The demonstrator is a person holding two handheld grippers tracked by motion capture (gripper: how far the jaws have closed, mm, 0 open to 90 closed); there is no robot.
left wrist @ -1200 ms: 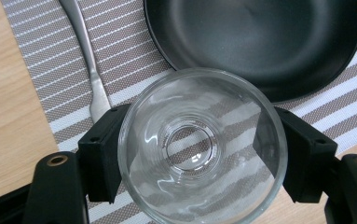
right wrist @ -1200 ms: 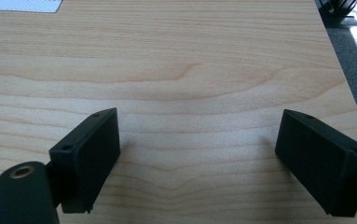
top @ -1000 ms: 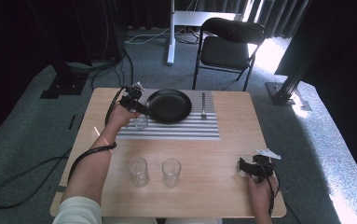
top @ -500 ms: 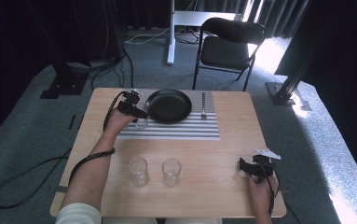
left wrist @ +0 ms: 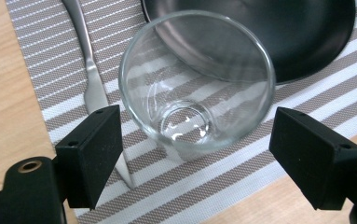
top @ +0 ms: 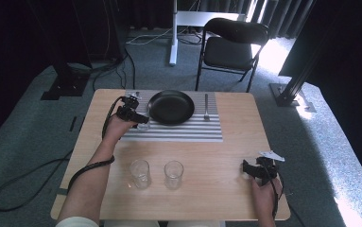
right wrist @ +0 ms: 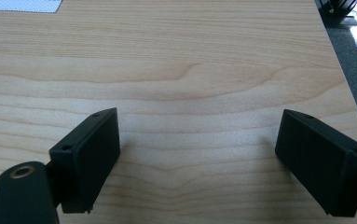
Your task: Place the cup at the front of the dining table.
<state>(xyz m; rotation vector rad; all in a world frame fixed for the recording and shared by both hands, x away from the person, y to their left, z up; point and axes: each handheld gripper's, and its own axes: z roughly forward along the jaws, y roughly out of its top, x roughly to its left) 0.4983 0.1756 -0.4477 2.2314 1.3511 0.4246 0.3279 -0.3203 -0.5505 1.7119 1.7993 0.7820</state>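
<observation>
Near the desk's (top: 226,156) far left corner, the left gripper's (left wrist: 195,154) fingers, just opened, flank a glass tumbler (left wrist: 197,84), apparently untouched; the right gripper (right wrist: 197,158) gapes empty.

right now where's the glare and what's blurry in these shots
High view: sun floods the floor by the chair at upper right, the left side is near black, and the picture is soft. Left gripper view: pale reflections streak the glass, which stands sharp on the striped placemat. Right gripper view: even light on the wooden table, with soft shadows beside the claw.
</observation>
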